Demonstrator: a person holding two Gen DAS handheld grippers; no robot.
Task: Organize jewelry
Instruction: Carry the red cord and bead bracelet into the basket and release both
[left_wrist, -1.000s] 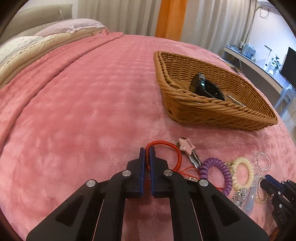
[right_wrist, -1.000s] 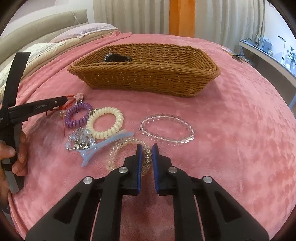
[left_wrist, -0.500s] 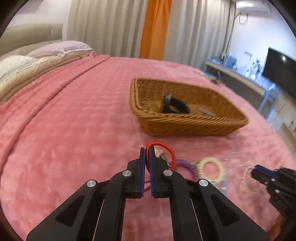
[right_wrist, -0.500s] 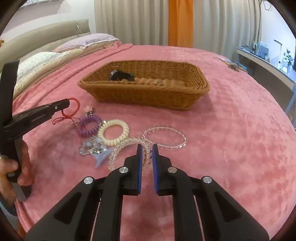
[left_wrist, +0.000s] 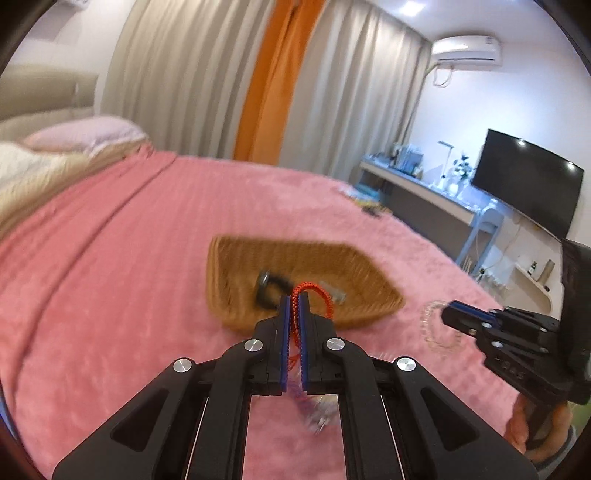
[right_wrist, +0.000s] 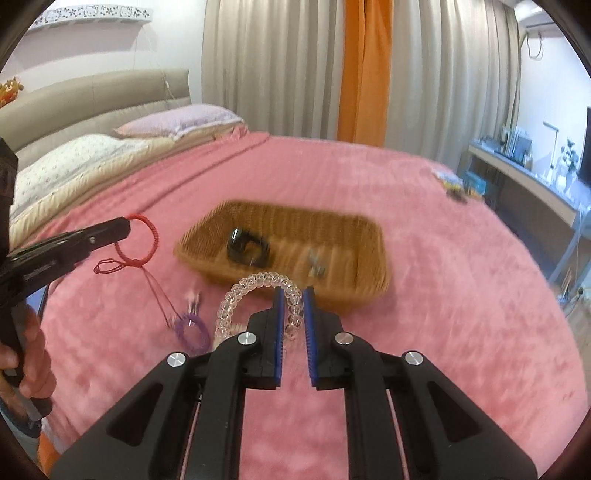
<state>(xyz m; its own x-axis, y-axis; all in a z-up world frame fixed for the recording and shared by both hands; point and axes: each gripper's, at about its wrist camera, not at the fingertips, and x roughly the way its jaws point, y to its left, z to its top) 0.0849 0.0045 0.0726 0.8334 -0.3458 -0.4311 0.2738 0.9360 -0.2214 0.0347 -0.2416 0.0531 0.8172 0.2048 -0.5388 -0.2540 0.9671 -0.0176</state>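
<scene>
Your left gripper (left_wrist: 294, 301) is pinched nearly closed on the red braided cord bracelet (left_wrist: 314, 293), which loops up from between the blue pads; in the right wrist view its thin red tail strings (right_wrist: 157, 291) hang down toward the pink plush bedspread (right_wrist: 461, 295). Your right gripper (right_wrist: 293, 295) is clamped on the clear coiled plastic bracelet (right_wrist: 240, 291), jaws a narrow gap apart, with the coil arching out to the left. Both pieces are lifted off the bedspread, on the near side of the brown woven wicker basket (right_wrist: 351, 229). Inside the basket: a black watch-like item (right_wrist: 247, 248) and a small metallic piece (right_wrist: 317, 264), too blurred to identify. A purple spiral hair tie (right_wrist: 190, 328) lies on the bedspread, near the tail strings' lower end.
</scene>
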